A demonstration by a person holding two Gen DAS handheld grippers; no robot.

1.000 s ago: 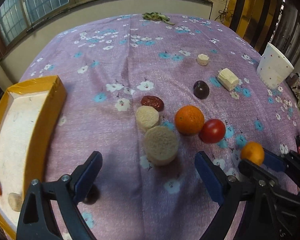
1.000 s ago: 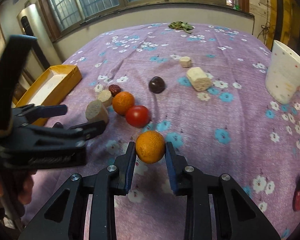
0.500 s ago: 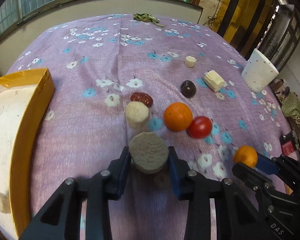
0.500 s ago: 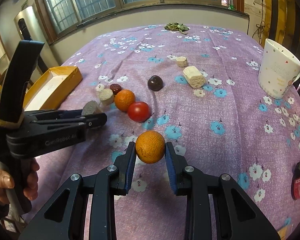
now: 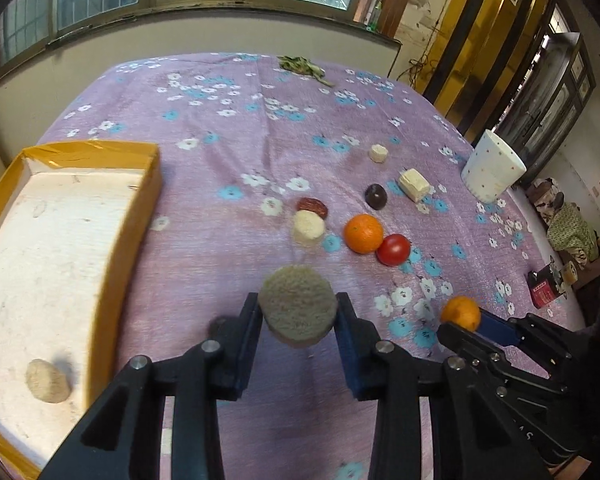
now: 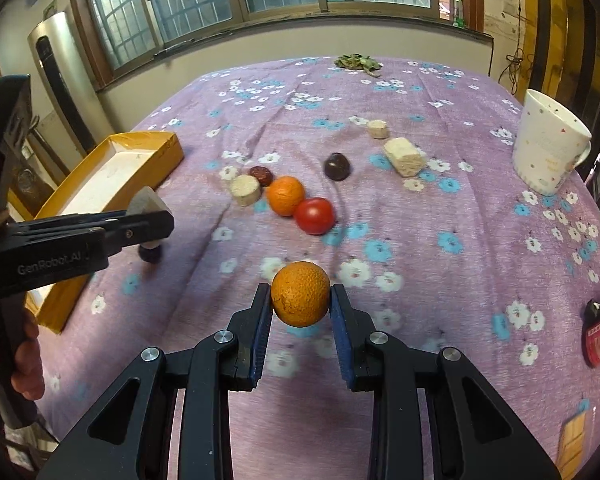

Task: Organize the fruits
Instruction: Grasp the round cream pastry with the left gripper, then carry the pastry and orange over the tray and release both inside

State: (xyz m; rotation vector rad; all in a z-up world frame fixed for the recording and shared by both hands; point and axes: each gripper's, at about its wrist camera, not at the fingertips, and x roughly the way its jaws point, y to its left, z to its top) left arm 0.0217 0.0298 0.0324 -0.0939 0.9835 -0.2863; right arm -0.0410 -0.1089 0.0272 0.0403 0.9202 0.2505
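A purple flowered cloth covers the desk [image 5: 228,168] below barred windows. "GenRobot.AI" is printed on the left tongs [image 6: 150,222], which pinch a tan round slice [image 5: 298,306], now lifted off the cloth it sat on a second ago. The right tongs [image 6: 300,302] still pinch a small orange [image 6: 300,294]. The yellow tray [image 5: 140,200] lies at ten o'clock.

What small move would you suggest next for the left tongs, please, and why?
Probably swing the left tongs left over the yellow tray: they already grip the round beige slice clear of the cloth, and a similar slice lies inside.
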